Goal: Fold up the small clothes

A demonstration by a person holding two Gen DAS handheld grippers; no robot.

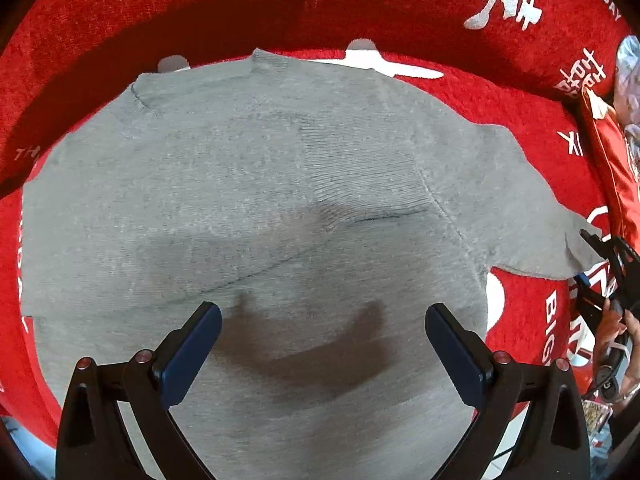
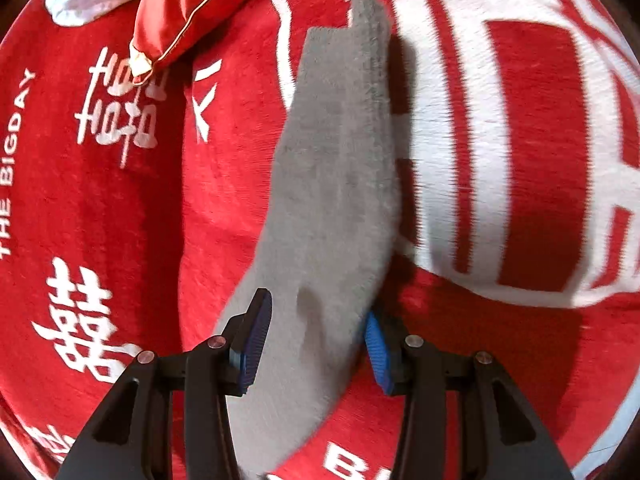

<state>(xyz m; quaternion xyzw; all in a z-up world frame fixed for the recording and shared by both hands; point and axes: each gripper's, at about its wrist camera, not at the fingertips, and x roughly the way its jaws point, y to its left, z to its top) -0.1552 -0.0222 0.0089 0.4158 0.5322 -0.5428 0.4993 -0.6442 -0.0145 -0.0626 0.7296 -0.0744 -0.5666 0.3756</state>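
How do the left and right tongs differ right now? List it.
1. The left tongs stand wide open; the right tongs are narrower, straddling the sleeve.
2. The left tongs hover over the sweater body with nothing between the pads; the right tongs have grey cloth between theirs.
3. Whether the right pads actually pinch the sleeve cannot be told.
Both have black arms and blue pads, above the red blanket.

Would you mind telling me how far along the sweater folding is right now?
Done: the grey sweater lies spread flat on the red blanket. In hand: the right gripper straddles one sleeve; the left gripper hovers open over the body. Left: essentially every fold.
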